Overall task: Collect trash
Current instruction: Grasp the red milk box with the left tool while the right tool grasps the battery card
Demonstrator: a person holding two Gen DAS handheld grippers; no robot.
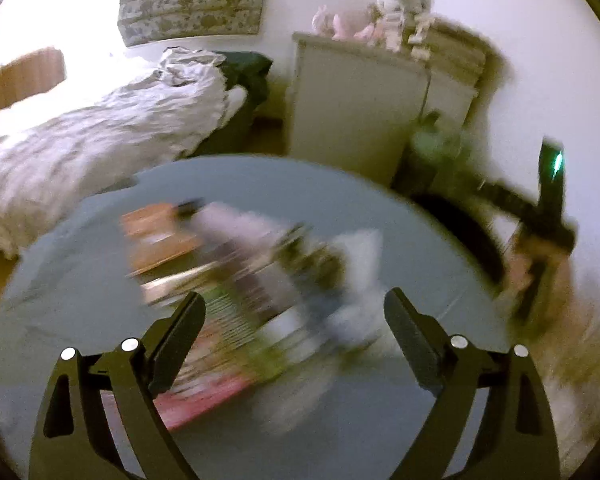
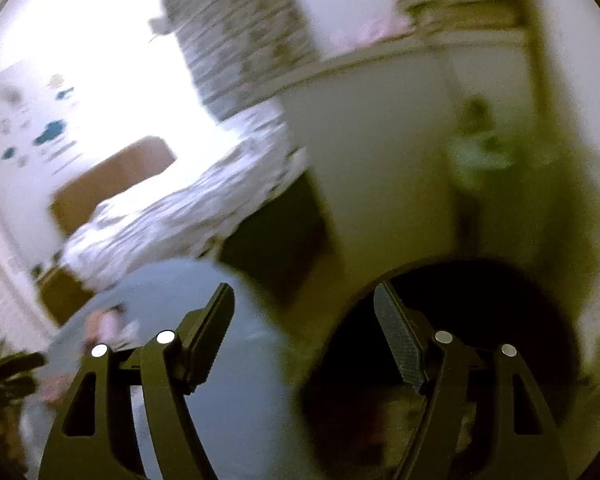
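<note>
Grey round table [image 1: 80,280], blurred litter (paper) [image 1: 240,280]

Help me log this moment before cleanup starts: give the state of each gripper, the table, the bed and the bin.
left gripper: open, nothing between its fingers.
right gripper: open, empty.
round table: cluttered with a blurred pile of books and papers.
bed: unmade, cover rumpled.
dark bin: open at the top; contents too dark to tell.
white cabinet: soft toys sitting on top.
</note>
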